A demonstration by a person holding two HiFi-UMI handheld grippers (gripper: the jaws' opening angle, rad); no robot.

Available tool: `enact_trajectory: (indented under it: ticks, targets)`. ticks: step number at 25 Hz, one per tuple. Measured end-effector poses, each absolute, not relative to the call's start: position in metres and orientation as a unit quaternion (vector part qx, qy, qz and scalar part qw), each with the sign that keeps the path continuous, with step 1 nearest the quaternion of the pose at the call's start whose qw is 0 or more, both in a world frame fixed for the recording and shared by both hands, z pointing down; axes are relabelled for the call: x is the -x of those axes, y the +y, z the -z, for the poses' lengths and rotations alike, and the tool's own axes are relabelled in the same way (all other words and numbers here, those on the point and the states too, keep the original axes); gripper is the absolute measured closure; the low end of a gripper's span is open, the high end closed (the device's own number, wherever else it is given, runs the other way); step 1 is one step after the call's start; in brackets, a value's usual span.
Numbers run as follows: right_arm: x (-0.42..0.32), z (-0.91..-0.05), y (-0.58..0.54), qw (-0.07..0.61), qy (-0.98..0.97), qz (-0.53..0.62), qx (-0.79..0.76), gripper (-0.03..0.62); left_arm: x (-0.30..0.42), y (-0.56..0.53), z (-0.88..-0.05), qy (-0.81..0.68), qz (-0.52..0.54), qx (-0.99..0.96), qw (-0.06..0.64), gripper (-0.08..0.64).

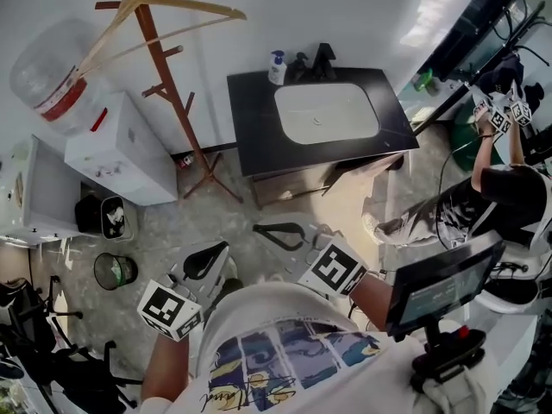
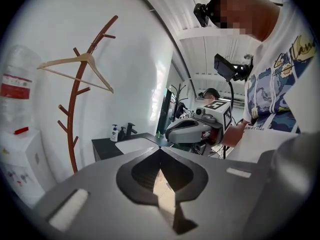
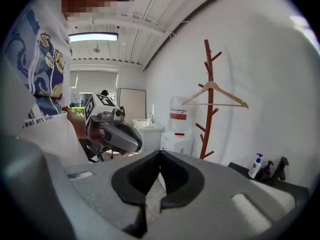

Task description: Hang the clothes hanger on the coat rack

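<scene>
the wooden clothes hanger is hanging by its hook near the top of the brown coat rack. it is tilting a little and carrying no garment. judging from that, the hanging step is looking finished. exactly how the hook is sitting on its branch is too small to tell.

you are standing well back from the coat rack with both tools drawn in close to your chest. your left gripper is pointing roughly toward the coat rack's base, its jaws pressing together with nothing between them. your right gripper is sitting just beside it, on the side farther from the coat rack, and its jaws are likewise together and empty. neither of the 2 is touching the hanger, and both are well apart from it.

a white water dispenser is standing against the wall on 1 side of the coat rack. a black washstand with a soap bottle is standing on the other.

the next move is probably asking for nothing more than keeping clear of the coat rack. if the hook is looking badly seated, you would be stepping in, opening 1 gripper and reaching high without knocking the hanger.
</scene>
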State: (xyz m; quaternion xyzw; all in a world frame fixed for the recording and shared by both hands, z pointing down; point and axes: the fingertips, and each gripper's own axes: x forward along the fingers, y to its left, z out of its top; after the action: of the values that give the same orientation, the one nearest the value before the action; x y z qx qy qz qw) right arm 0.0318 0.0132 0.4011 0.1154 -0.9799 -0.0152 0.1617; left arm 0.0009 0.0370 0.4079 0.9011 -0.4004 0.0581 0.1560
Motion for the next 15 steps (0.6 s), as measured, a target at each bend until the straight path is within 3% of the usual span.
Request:
enact_trajectory:
  ticks: [15]
  targets:
    - [-0.027,-0.406,-0.003,0.171,-0.977,0.018,-0.122,0.591,0.009,0.017,-0.414,-0.396,-0.055,-0.903,0.158,0.558]
